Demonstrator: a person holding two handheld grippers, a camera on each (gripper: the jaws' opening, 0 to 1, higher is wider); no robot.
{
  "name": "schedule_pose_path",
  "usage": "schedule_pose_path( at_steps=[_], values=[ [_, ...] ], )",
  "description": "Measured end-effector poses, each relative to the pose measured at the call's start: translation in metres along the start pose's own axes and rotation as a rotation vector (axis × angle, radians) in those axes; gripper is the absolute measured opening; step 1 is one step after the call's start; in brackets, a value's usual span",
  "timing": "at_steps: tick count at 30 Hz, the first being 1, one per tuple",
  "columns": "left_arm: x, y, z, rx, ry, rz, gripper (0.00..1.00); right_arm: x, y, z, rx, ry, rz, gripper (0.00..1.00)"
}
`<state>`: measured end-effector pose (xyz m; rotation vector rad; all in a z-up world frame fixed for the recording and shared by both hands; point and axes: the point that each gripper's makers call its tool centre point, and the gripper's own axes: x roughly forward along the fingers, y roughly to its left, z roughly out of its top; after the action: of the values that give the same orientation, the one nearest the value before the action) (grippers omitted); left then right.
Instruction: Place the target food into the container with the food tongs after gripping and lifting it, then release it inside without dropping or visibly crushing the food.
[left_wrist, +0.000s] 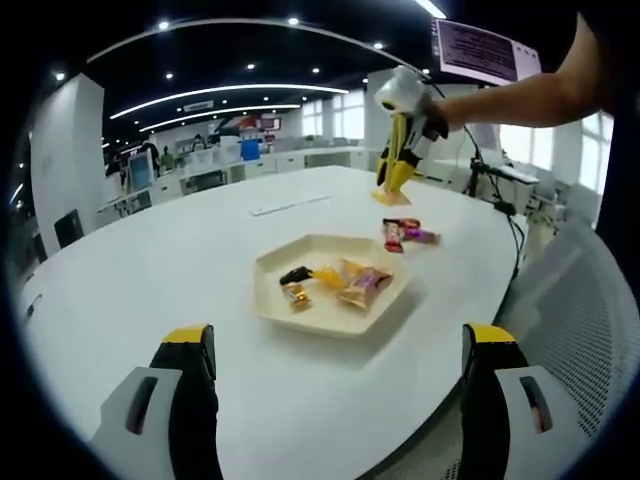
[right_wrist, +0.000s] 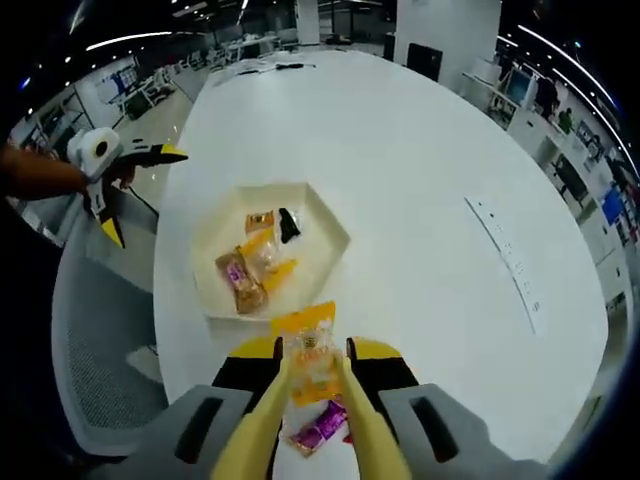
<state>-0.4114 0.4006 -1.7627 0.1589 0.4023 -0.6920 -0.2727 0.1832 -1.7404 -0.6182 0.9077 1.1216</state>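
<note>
My right gripper (right_wrist: 315, 350) is shut on yellow food tongs (right_wrist: 255, 432). The tong tips pinch an orange-yellow snack packet (right_wrist: 312, 362). In the left gripper view the right gripper (left_wrist: 405, 112) is at the far side of the table, with the tongs (left_wrist: 398, 162) pointing down and the packet (left_wrist: 392, 197) close over the tabletop. A cream hexagonal tray (right_wrist: 322, 232) holding several wrapped snacks lies just ahead of the tongs; the tray (left_wrist: 330, 328) also sits near my left gripper (left_wrist: 340, 338), which is open and empty.
Loose purple and red snack packets (left_wrist: 405, 235) lie on the white round table (left_wrist: 180, 260) beside the tray; a purple packet (right_wrist: 320, 425) is under the tongs. A mesh chair (right_wrist: 100, 340) stands at the table edge. A person's hand holds the left gripper (right_wrist: 140, 195).
</note>
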Motion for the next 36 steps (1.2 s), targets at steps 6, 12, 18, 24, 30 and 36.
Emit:
schedule_pose_path(
  at_steps=[6,12,18,24,30,36],
  values=[
    [0.001,-0.002,-0.001,0.011,0.008,-0.009,0.98,0.011,0.003,0.014,-0.012,-0.001,0.01,0.24],
    [0.0,-0.001,-0.001,0.008,0.008,-0.007,0.98,0.021,0.005,0.032,-0.028,-0.004,0.02,0.24],
    [0.001,-0.001,-0.001,0.009,0.007,-0.001,0.99,0.029,0.004,0.049,-0.041,-0.008,0.026,0.24],
    [0.0,0.0,-0.001,0.008,0.009,-0.001,0.98,0.04,0.001,0.067,-0.031,-0.015,0.027,0.24],
    [0.001,0.001,-0.001,0.009,0.008,0.003,0.98,0.052,0.001,0.09,-0.025,-0.023,0.021,0.24],
    [0.0,0.002,-0.001,0.008,0.006,0.011,0.98,0.057,-0.001,0.101,-0.047,-0.007,0.017,0.24]
  ],
)
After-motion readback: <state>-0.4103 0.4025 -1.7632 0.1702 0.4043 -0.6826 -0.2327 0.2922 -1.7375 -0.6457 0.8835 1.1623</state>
